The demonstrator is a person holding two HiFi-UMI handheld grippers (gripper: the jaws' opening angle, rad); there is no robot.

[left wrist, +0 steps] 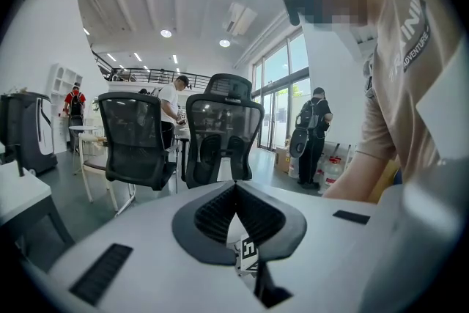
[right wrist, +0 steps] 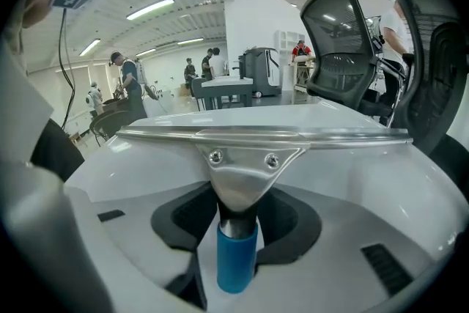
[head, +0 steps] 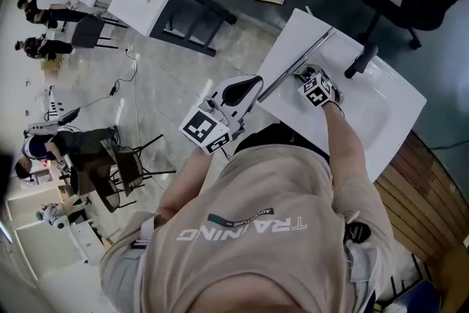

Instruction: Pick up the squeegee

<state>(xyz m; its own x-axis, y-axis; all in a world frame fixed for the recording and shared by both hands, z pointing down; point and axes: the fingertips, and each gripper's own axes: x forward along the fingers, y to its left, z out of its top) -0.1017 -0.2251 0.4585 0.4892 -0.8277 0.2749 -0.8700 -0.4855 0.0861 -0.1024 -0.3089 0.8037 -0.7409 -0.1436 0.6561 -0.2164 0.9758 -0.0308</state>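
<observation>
Right gripper [right wrist: 236,220] clamps squeegee [right wrist: 249,157] by blue handle; left gripper [left wrist: 236,212] closed w/ nothing in it. Long blade (front-heavy) cd twist in grip, clip desk [head: 388,117].

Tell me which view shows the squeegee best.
The right gripper view: the squeegee fills the middle, its metal blade across the frame, blue handle clamped between the fingers. The head view shows only a thin metal bar over the white table. The left gripper view shows none of it.

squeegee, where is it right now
The squeegee is in the right gripper, its blue handle clamped between the jaws; in the head view it is over the white table on the person's right.
</observation>
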